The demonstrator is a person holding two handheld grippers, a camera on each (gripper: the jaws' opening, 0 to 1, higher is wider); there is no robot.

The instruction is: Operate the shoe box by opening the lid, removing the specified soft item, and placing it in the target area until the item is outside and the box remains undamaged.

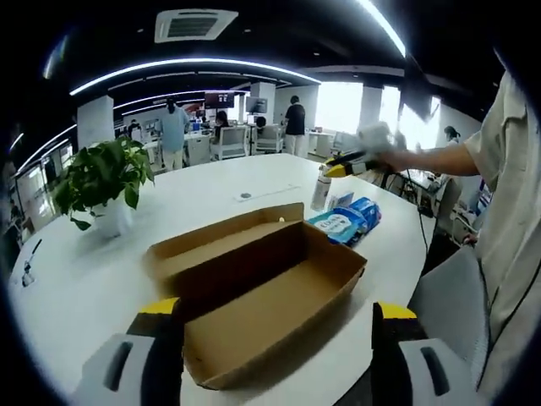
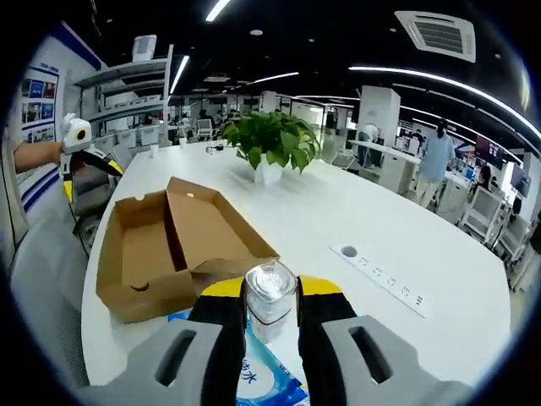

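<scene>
Nearest the lens in the right gripper view, the right claw is seen with its jaws closed against a clear-capped bottle, which stands on the white table just above a blue soft pack. In the left gripper view, the left claw is held with its jaws wide apart and empty at the near edge of the shoe box. The box lies open, its lid folded back flat, and nothing is seen inside it. The soft pack, judged to be the item, lies outside the box, just beside its far end. A potted plant stands well apart.

A risk is judged from here: if the bottle is pulled sideways it could be tipped onto the pack or knocked against the cardboard wall. The box could be shoved or its rim creased if the left claw is pushed forward.
</scene>
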